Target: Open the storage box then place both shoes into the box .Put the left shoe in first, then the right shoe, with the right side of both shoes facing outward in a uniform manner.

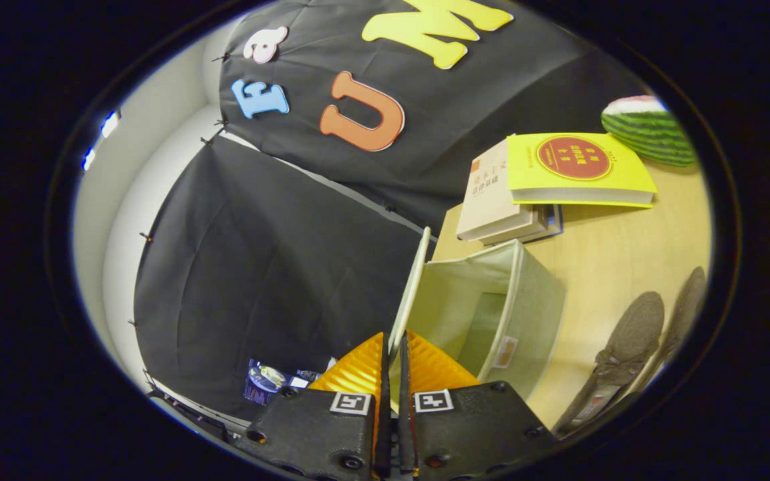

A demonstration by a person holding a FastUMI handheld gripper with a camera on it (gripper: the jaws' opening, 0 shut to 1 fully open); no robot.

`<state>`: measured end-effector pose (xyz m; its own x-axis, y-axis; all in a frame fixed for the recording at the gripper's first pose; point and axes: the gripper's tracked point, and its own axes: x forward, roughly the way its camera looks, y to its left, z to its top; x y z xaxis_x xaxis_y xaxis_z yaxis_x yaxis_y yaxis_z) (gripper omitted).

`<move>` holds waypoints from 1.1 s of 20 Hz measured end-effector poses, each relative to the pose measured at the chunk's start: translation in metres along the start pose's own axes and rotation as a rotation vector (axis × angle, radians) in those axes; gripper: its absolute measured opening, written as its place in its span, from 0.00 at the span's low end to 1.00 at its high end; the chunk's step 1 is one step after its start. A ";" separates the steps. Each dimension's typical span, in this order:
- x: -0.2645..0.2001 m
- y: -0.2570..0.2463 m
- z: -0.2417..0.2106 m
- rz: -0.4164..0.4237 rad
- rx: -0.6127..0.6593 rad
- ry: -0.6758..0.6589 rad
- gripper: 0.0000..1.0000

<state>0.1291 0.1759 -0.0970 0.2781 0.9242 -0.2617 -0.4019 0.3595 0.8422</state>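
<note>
My gripper (pixel 393 347) is shut on the storage box's lid (pixel 410 287), a thin pale panel that runs edge-on up from between my two fingers. The lid stands lifted off the box. The pale green fabric storage box (pixel 525 300) sits just beyond my fingers on the wooden table, its inside showing bare. Two dark grey shoes (pixel 629 344) lie side by side on the table past the box's far side, toes pointing away from me.
A stack of books (pixel 498 200) with a yellow book (pixel 575 167) on top lies on the wooden table (pixel 612 254) beyond the box. A watermelon piece (pixel 649 130) sits behind the books. The black cloth wall (pixel 271 267) hangs close beside the lid.
</note>
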 end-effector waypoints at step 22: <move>0.148 0.148 -0.003 -0.132 -0.111 -0.056 0.06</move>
<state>0.1083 0.3660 -0.0126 0.3819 0.8605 -0.3373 -0.4515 0.4922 0.7443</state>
